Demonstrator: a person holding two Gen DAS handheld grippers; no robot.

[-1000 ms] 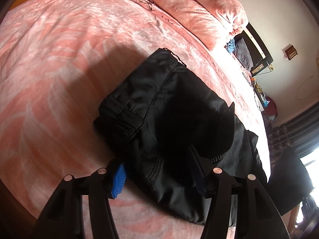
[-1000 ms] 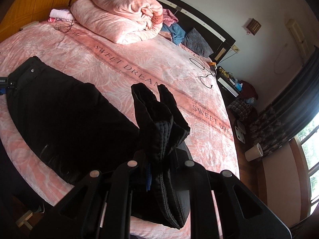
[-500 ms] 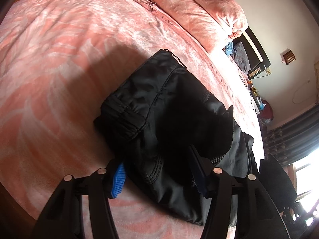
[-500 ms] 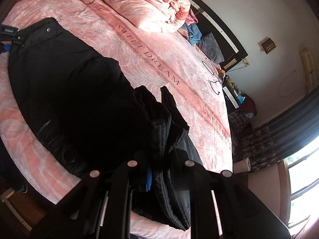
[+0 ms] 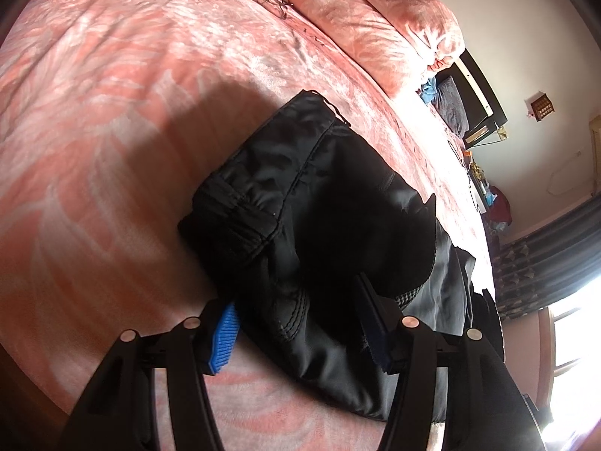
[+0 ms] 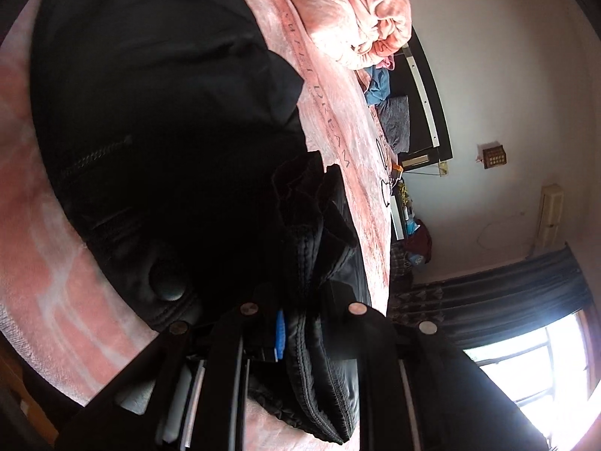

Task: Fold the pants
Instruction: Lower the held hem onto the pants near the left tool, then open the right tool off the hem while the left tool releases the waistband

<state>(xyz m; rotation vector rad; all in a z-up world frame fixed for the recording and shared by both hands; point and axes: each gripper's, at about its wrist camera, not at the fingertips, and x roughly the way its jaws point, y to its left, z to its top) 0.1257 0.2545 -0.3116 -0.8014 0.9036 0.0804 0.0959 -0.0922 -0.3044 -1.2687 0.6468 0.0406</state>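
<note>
Pink patterned bedding covers the bed [image 5: 112,94], which fills most of both views, with a rolled pink quilt [image 6: 360,11] at its far end. Black pants [image 5: 319,206] lie on the near part of the bed, waistband to the left and the legs running right. The left gripper [image 5: 298,329] has its jaws spread wide, straddling the near edge of the waist end; the cloth lies between the blue pads [image 5: 223,334] without being pinched. The right gripper [image 6: 304,332] has its jaws narrowed onto a bunched, stitched fold of the pants, lifted over the flat part.
</note>
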